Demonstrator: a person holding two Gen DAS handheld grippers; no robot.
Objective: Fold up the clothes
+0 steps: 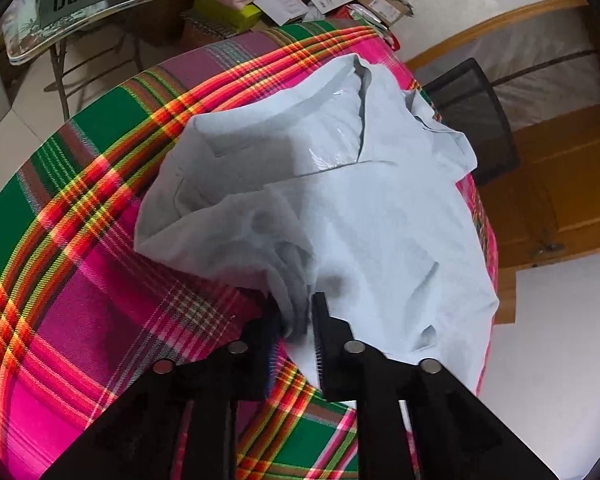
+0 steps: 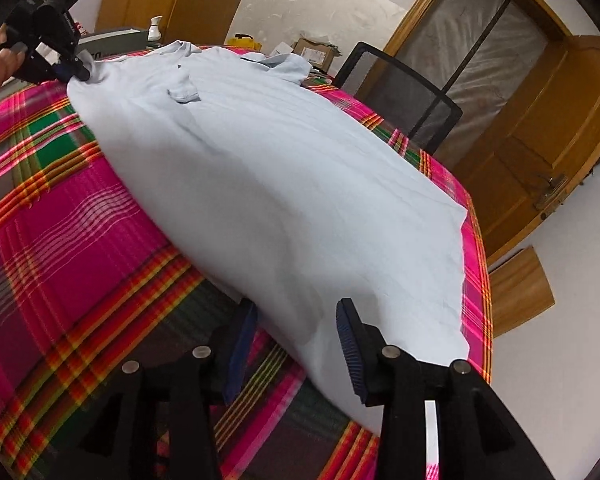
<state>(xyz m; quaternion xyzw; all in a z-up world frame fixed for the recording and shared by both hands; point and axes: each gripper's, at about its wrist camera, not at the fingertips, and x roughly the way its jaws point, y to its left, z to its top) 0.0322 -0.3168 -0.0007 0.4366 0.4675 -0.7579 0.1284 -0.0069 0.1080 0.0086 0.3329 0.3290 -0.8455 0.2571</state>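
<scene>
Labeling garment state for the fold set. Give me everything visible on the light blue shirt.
The light blue shirt looks like thin woven cotton, with a collar at its far end and a short sleeve folded back onto the body. It lies spread lengthwise and mostly flat on the plaid tablecloth, creased, its far long edge running close to the table's edge. The left tongs pinch a bunched fold of it. The right tongs stand open astride the near hem, pads clear of the cloth.

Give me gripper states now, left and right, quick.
Left gripper: closed on a bunched fold of the light blue shirt.
Right gripper: open, straddling the shirt's edge, pads not pressing it.
</scene>
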